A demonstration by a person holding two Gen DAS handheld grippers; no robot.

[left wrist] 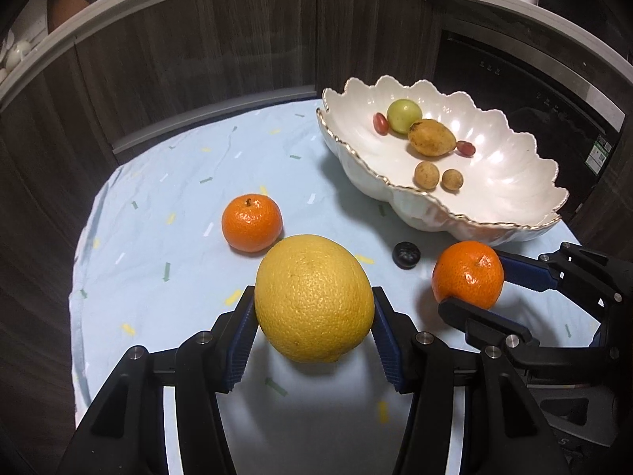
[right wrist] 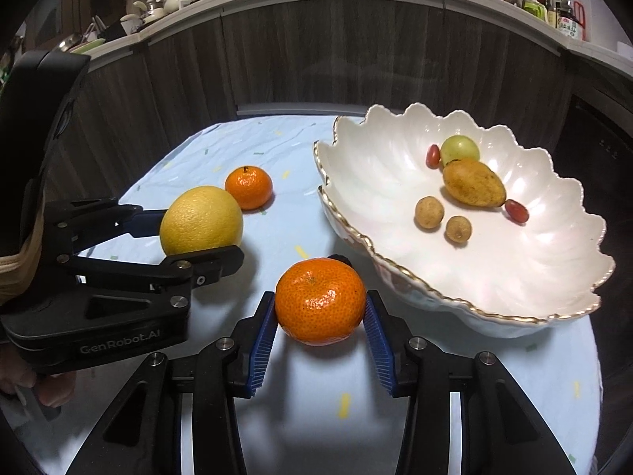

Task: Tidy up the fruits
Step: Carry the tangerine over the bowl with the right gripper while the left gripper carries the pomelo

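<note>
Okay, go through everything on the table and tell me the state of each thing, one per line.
Left tongs: shut on the yellow citrus.
Right tongs: shut on the near tangerine.
Far tangerine: loose on the cloth.
Dark small fruit: loose on the cloth.
Scalloped bowl: upright, holding seven small fruits.

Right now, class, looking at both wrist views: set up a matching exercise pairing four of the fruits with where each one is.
Things:
1. large yellow citrus fruit
2. orange mandarin with the stem stub
3. small green round fruit
4. orange mandarin nearest the bowl

Places:
A. inside the white scalloped gold-rimmed bowl
B. between the right gripper's blue pads
C. lying free on the pale blue tablecloth
D. between the left gripper's blue pads

Pairs: 1-D, 2-C, 3-A, 4-B
</note>
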